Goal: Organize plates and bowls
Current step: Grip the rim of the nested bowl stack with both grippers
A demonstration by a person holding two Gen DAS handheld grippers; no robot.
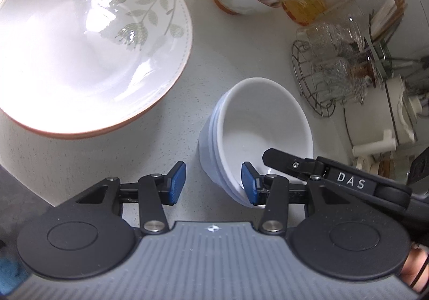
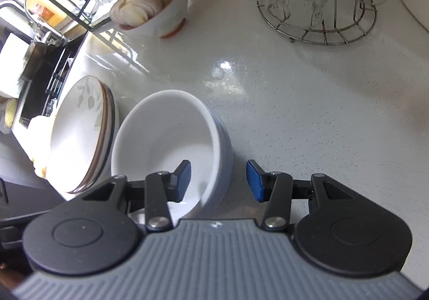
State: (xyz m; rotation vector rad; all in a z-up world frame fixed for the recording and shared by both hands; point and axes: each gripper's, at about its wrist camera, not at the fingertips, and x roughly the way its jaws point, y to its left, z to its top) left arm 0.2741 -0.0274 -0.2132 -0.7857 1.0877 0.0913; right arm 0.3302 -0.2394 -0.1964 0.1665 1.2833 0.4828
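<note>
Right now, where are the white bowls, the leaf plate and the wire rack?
white bowls [image 2: 161, 144]: right wrist view, inside of the top bowl.
leaf plate [image 1: 80, 58]: left wrist view, its middle.
wire rack [image 2: 316, 31]: right wrist view, front rim.

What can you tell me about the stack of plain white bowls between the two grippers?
The stack of white bowls is plain, glossy and ceramic-looking, several nested together with stepped rims showing down the side. The top bowl is empty. It stands upright on the speckled white counter, close beside the leaf-patterned plates. The left gripper and right gripper are both open, each straddling the stack's rim with one finger inside the top bowl; contact is unclear.
</note>
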